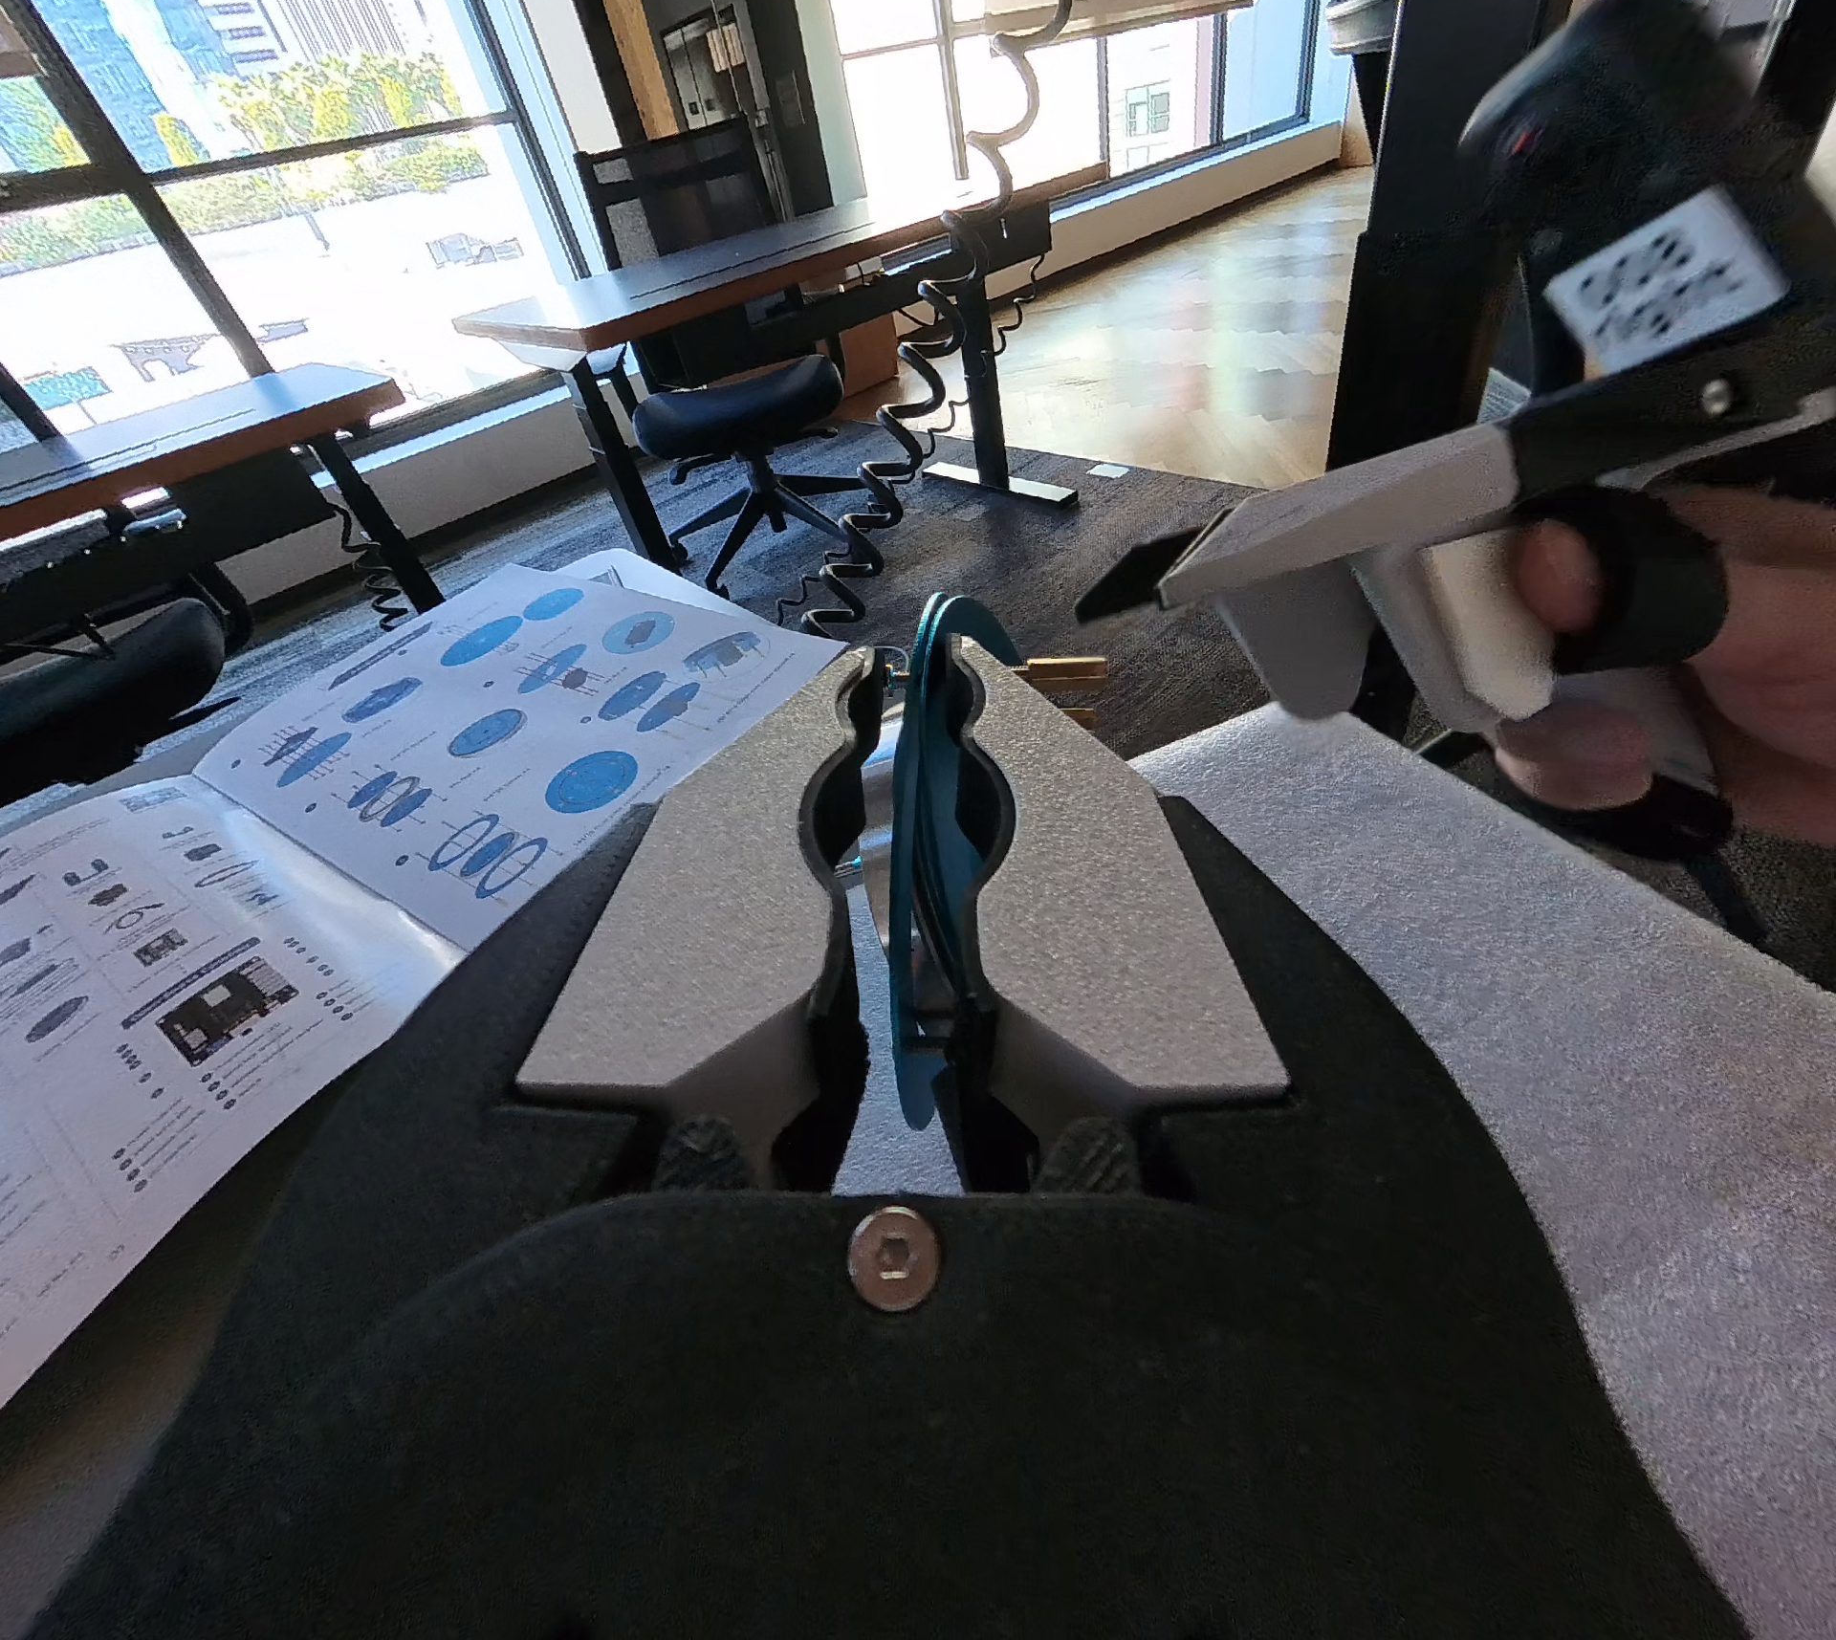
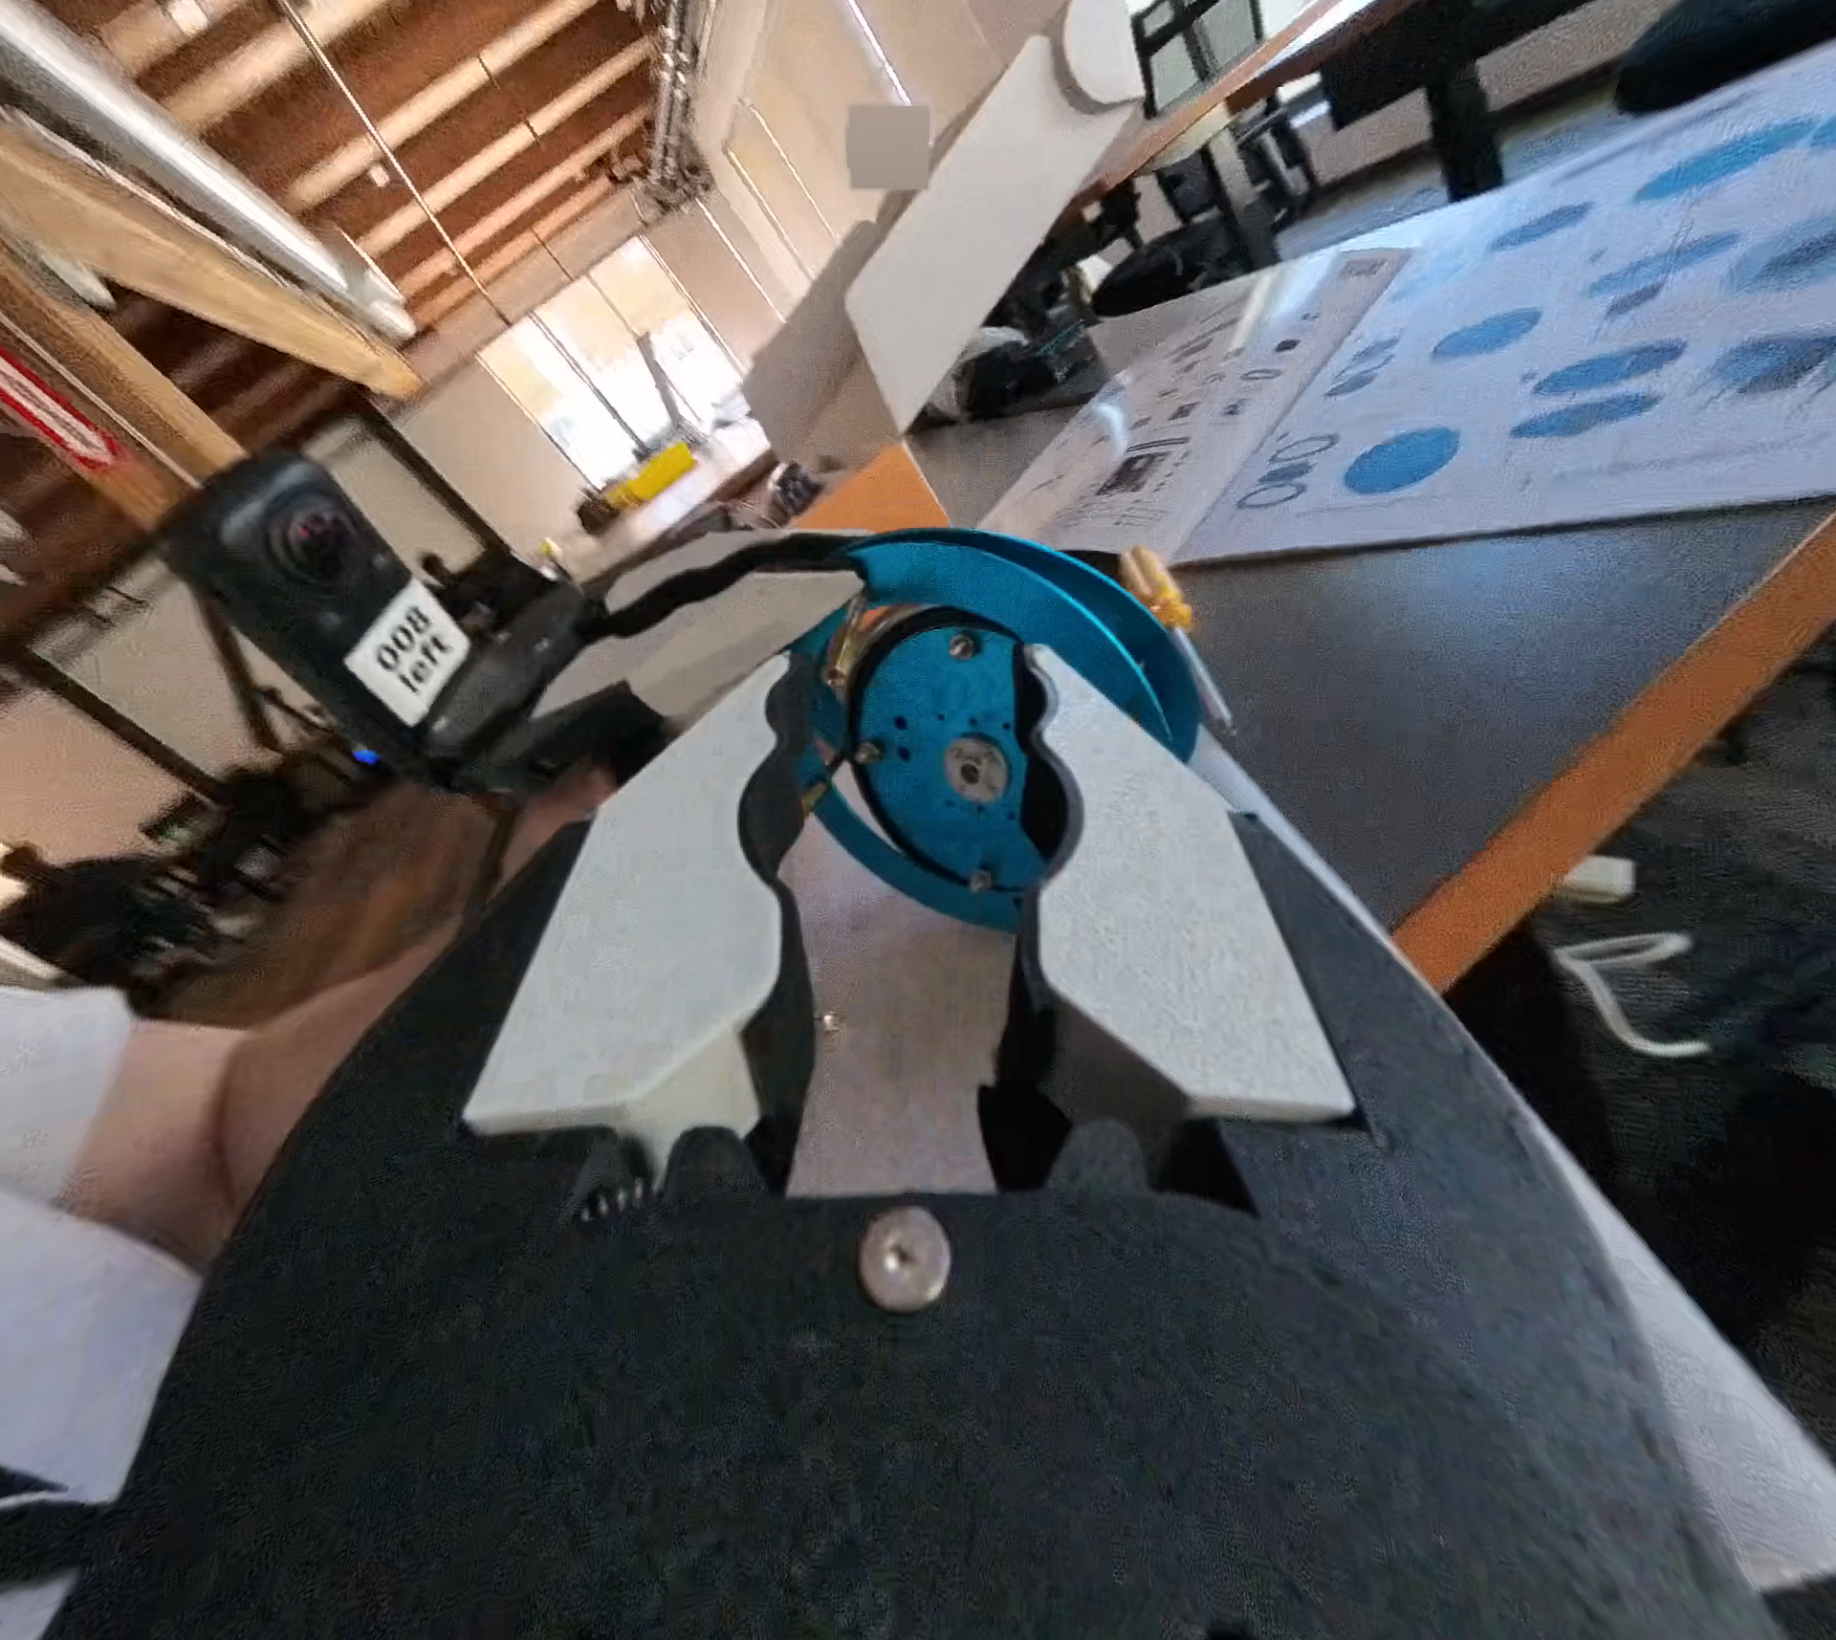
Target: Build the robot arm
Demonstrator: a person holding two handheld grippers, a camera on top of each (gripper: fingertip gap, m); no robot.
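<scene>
A big paper sheet (image 1: 417,797) with blue round pictures lies open on the surface (image 2: 1470,658). Behind it stand brown desks (image 1: 695,291) and a black chair (image 1: 745,410) on wheels by tall windows (image 1: 248,102). A curly black cord (image 1: 894,450) hangs down near the desk.

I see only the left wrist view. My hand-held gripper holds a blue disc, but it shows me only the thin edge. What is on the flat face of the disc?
Observer: The right wrist view looks onto the flat face of the blue disc. A round silver hub sits at its centre, and there are small screws near the rim.
Operator: Thank you. The right hand-held gripper is blurred for me. Are its fingers open or shut?
Observer: Open. In its own view the fingers of the right hand-held gripper stand apart, and they clamp nothing.
</scene>
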